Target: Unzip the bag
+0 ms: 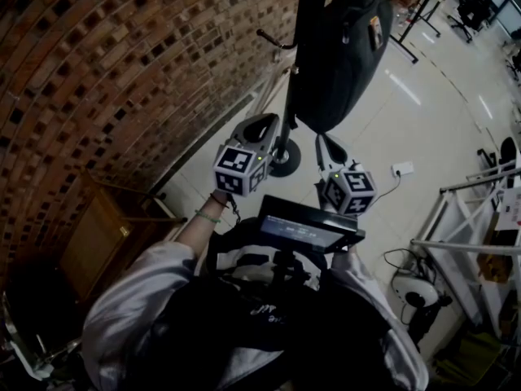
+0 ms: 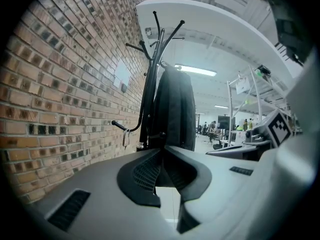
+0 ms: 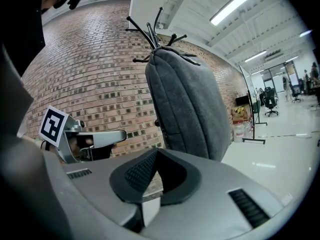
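The bag [image 3: 190, 109] is charcoal grey, the coat stand [image 2: 151, 84] black, and the brick wall [image 1: 98, 72] red-brown with a grid of pale mortar lines. The left gripper [image 2: 161, 151] and right gripper [image 3: 156, 151] are pale grey with black ribbed pads, and their cubes are white with black square markers. The floor [image 1: 383, 129] is glossy off-white.

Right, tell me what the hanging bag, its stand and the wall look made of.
Bag: grey woven fabric, matte, padded-looking, with stitched seams. Stand: probably metal, given its thin, smooth, dark pole and hooks. Wall: bare red-brown brick, rough, with pale mortar lines.
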The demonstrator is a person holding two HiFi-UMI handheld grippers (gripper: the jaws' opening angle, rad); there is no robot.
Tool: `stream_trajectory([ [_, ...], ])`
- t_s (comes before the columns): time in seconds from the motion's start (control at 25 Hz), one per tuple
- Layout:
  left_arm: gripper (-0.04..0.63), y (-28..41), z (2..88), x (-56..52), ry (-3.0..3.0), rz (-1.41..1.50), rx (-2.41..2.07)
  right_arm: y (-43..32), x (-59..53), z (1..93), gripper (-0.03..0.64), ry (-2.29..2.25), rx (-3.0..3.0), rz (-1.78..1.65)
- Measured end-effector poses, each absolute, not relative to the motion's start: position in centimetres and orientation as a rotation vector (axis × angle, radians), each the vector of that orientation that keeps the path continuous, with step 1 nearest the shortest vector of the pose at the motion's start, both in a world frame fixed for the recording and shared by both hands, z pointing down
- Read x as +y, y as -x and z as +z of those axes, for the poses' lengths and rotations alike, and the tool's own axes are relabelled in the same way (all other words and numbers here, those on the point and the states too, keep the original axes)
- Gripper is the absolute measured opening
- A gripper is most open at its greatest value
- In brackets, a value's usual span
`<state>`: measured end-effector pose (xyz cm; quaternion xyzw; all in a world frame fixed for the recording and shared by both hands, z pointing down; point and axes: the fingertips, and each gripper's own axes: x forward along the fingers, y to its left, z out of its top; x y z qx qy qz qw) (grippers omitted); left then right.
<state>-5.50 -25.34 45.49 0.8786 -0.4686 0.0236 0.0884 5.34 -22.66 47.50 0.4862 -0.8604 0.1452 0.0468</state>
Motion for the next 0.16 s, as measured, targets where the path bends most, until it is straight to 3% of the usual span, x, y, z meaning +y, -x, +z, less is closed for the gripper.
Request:
stream_trajectory([
  [0.16,0.026,5.74,45.71,-25.53,-2.606,0.073,-1.407,-5.03,-22.52,47.41,-0.011,-1.466,-2.627,0.461],
])
